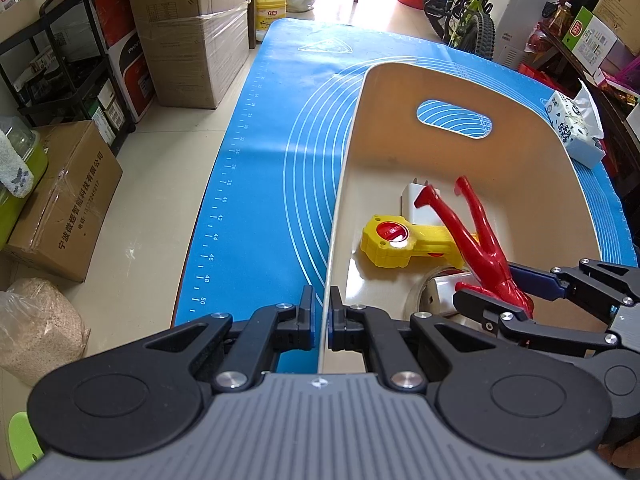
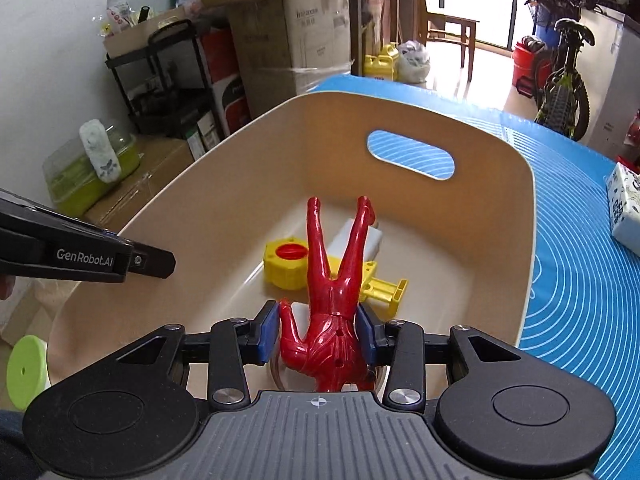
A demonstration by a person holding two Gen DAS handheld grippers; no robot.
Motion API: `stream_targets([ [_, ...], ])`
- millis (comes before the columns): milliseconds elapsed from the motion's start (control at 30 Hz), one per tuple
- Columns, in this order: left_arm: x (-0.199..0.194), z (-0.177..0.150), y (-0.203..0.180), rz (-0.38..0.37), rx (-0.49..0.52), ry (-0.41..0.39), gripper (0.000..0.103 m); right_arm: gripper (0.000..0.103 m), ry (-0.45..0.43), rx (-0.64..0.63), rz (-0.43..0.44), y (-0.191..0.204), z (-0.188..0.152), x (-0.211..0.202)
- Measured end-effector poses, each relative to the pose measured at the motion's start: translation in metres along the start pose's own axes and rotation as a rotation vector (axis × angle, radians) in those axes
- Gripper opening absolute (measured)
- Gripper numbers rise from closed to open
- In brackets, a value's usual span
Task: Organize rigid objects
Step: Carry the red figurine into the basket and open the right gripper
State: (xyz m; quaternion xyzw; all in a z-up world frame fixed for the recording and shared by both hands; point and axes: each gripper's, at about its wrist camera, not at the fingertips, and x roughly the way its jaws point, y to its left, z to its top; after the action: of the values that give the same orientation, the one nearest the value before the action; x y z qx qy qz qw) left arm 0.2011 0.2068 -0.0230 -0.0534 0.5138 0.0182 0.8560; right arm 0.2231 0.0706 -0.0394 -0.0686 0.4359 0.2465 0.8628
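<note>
A beige bin (image 1: 400,80) (image 2: 500,184) with a handle slot stands on the blue mat (image 1: 260,160). My left gripper (image 1: 323,320) is shut on the bin's near left wall. My right gripper (image 2: 318,330) is shut on a red toy figure (image 2: 328,280), held head-down with legs pointing up, inside the bin; it also shows in the left wrist view (image 1: 476,240). Under it lie a yellow toy with a red disc (image 1: 400,240) (image 2: 284,260) and a white charger plug (image 1: 414,200) (image 2: 356,232). A clear tape roll (image 1: 432,296) lies near the figure's head.
A tissue pack (image 1: 576,128) (image 2: 624,208) sits on the mat to the right of the bin. Cardboard boxes (image 1: 188,28), a black rack (image 1: 68,60) and a yellow jug (image 1: 272,4) stand on the floor to the left. A bicycle (image 1: 464,8) stands behind the table.
</note>
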Motion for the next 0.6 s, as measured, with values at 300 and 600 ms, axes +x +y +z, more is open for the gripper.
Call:
stream_targets([
  [300, 0.000, 0.000, 0.000, -0.002, -0.001, 0.000, 0.008, 0.049, -0.029, 0.047, 0.029, -0.009, -0.003, -0.007],
  [600, 0.000, 0.000, 0.000, -0.002, -0.001, 0.000, 0.008, 0.072, -0.249, 0.085, -0.024, -0.040, 0.000, -0.058],
])
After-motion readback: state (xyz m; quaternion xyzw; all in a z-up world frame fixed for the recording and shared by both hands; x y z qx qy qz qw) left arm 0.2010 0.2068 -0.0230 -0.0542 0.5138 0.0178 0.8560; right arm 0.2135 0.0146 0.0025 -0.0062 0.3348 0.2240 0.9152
